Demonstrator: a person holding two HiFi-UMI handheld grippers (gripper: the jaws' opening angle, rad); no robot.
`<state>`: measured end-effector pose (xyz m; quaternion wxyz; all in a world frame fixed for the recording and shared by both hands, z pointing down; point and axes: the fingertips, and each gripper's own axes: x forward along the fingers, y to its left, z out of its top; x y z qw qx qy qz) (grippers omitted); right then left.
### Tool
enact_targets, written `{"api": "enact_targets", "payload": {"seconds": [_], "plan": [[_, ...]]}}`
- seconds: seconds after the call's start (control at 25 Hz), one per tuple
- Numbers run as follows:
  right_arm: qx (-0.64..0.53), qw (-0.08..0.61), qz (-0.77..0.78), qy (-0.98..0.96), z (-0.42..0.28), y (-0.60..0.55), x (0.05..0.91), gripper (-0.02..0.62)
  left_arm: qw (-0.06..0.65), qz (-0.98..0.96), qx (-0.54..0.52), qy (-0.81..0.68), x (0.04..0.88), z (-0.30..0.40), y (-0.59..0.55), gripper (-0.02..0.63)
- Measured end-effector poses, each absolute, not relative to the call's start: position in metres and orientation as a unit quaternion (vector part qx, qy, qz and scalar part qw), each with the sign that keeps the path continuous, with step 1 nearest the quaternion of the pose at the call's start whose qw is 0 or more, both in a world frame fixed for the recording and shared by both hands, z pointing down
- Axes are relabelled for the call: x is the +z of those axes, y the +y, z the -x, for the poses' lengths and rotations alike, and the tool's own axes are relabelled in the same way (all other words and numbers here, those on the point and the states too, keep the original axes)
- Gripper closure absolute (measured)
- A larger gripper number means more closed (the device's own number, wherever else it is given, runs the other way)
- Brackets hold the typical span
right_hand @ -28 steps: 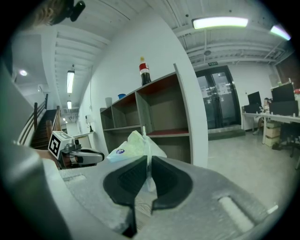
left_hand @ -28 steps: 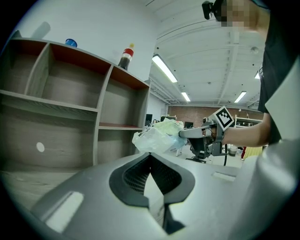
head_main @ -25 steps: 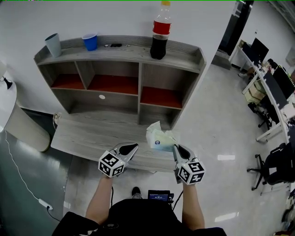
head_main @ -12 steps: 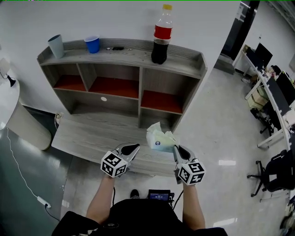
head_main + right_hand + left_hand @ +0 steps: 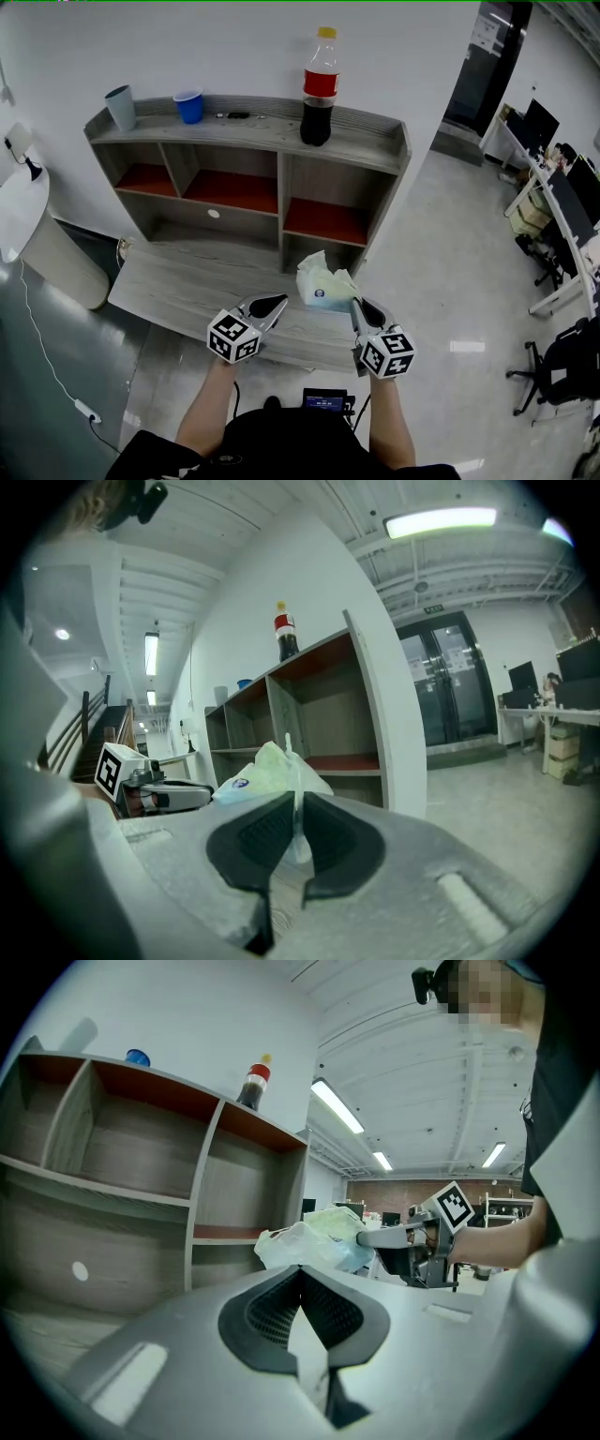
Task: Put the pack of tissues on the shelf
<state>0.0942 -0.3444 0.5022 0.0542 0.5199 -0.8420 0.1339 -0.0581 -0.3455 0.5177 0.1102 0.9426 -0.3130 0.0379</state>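
The pack of tissues [image 5: 323, 281] is a soft pale green and white packet, held in the air over the front edge of the desk board [image 5: 178, 281]. My right gripper [image 5: 359, 307] is shut on its thin wrapper edge, and the packet [image 5: 262, 772] bulges out beyond the jaws [image 5: 295, 803]. My left gripper [image 5: 272, 305] hangs beside it on the left, shut with nothing between its fingers [image 5: 298, 1274]. From the left gripper view the pack [image 5: 314, 1241] shows ahead to the right. The grey wooden shelf [image 5: 281, 159] with red-floored compartments stands ahead against the wall.
On the shelf top stand a cola bottle [image 5: 319, 86], a blue cup [image 5: 189, 106], a grey cup [image 5: 120, 106] and a small dark item [image 5: 236, 115]. A white rounded unit [image 5: 37, 234] is at the left. Office desks and chairs [image 5: 562, 216] fill the right.
Both grippers have edged forward and slightly up toward the shelf, the right one carrying the tissue pack. The head view has shifted a little.
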Motion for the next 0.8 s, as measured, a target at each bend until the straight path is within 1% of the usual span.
{"api": "enact_targets", "payload": {"seconds": [0.8], "plan": [[0.138,0.044,-0.503,-0.852,-0.108,-0.342,0.503,0.571,0.11,-0.939,0.059,-0.321,0.522,0.04,-0.335,0.604]]}}
